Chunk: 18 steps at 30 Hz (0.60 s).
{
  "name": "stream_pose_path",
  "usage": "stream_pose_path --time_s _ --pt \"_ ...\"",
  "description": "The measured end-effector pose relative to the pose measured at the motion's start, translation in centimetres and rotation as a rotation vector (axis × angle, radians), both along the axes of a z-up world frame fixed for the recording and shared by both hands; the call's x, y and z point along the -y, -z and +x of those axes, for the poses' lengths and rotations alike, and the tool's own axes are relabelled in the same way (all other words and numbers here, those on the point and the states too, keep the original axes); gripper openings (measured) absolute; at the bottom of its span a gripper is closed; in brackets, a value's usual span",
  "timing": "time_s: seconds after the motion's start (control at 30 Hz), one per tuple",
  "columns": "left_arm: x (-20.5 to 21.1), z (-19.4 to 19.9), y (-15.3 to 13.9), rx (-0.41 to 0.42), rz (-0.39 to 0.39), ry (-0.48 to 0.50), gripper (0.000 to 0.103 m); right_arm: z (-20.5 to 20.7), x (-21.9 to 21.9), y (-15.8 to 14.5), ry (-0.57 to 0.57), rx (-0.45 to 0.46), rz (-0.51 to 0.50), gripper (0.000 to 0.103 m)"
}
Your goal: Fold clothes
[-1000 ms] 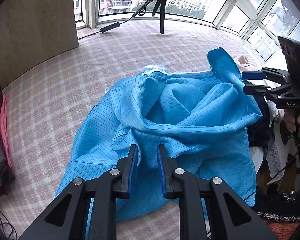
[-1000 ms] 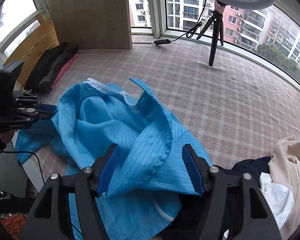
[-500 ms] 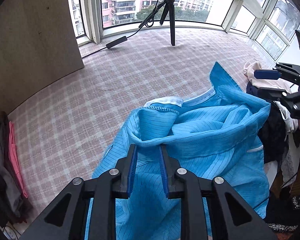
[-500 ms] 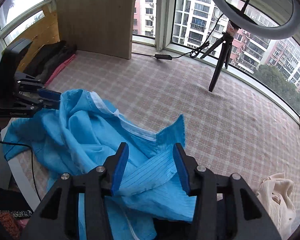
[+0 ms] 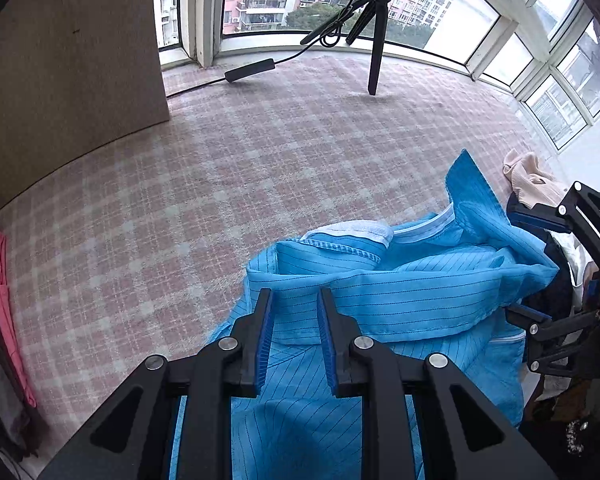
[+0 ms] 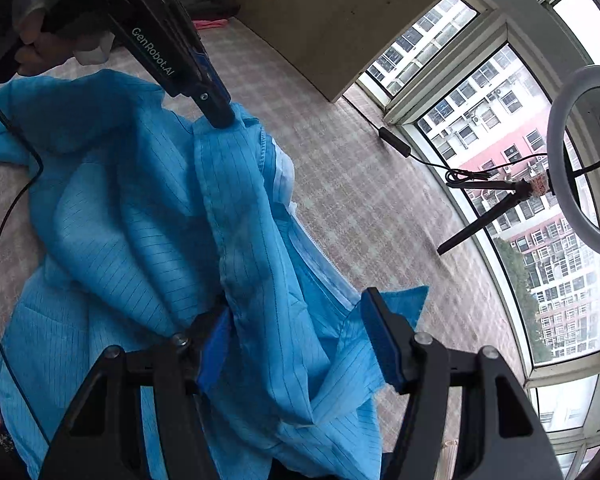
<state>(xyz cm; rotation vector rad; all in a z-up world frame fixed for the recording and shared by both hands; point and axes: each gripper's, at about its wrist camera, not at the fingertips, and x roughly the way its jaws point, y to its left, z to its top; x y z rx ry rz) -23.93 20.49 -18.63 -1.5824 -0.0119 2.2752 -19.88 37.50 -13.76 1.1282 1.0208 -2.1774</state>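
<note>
Since the earlier frames the blue garment (image 5: 400,304) is seen dragged toward the near right of the left wrist view, so that more bare checked cloth of the tabletop (image 5: 180,208) is exposed, and the right wrist view is seen rolled, the windows now tilted along its right side.

The left tongs (image 5: 294,336) are held narrowly set, with a fold of the blue garment gathered between the blue pads; in the right wrist view their tips (image 6: 216,114) are seen buried in a seam edge of the fabric, so the cloth is judged to be gripped. The right tongs (image 6: 300,340) are being opened, and a thick bunch of the garment (image 6: 188,248) is seen lying between the pads, the left pad being pressed into the fabric while the right pad is touched only by a loose corner; a firm hold is not shown.

The garment is spread crumpled over the tabletop, stretched in a ridge between the two tongs, its white-lined collar (image 5: 352,228) turned upward. A pile of other clothes (image 5: 532,184) is seen just beyond its right edge. A tripod (image 5: 374,40) bearing a ring light (image 6: 580,160) is stood on the far side of the tabletop near the windows, and a wooden panel (image 5: 68,60) is seen at the far left.
</note>
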Motion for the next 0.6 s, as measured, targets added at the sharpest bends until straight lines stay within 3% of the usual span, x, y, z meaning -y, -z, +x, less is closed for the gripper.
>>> stream_pose_path --time_s 0.03,0.07,0.13,0.2,0.27,0.37,0.5,0.6 --pt "0.4 0.4 -0.4 -0.008 0.017 -0.002 0.021 -1.1 -0.5 -0.8 0.027 0.032 -0.057 0.041" --pt "0.9 0.8 -0.9 -0.018 0.034 -0.003 0.021 -2.1 -1.0 -1.6 0.053 0.066 -0.118 0.033" --pt "1.4 1.7 -2.1 -0.052 0.059 -0.001 0.021 -3.4 -2.2 -3.0 0.081 0.089 -0.210 0.032" --pt "1.0 2.4 -3.2 -0.099 0.052 0.029 0.021 -4.1 -2.8 -3.5 0.091 0.079 -0.240 0.031" --pt "-0.1 2.6 -4.1 -0.140 0.018 0.049 0.023 -5.0 -3.1 -3.2 0.101 0.149 -0.283 0.017" --pt "-2.7 2.6 -5.1 -0.209 -0.020 0.143 0.029 -5.8 -3.3 -2.6 0.113 0.227 -0.331 0.010" --pt "-6.0 1.9 -5.3 -0.240 -0.046 0.248 0.033 -6.0 -3.5 -2.2 0.118 0.293 -0.385 0.008" --pt "-8.1 1.8 -5.0 -0.273 -0.122 0.313 0.038 -6.0 -4.5 -2.9 0.136 0.360 -0.459 0.008"
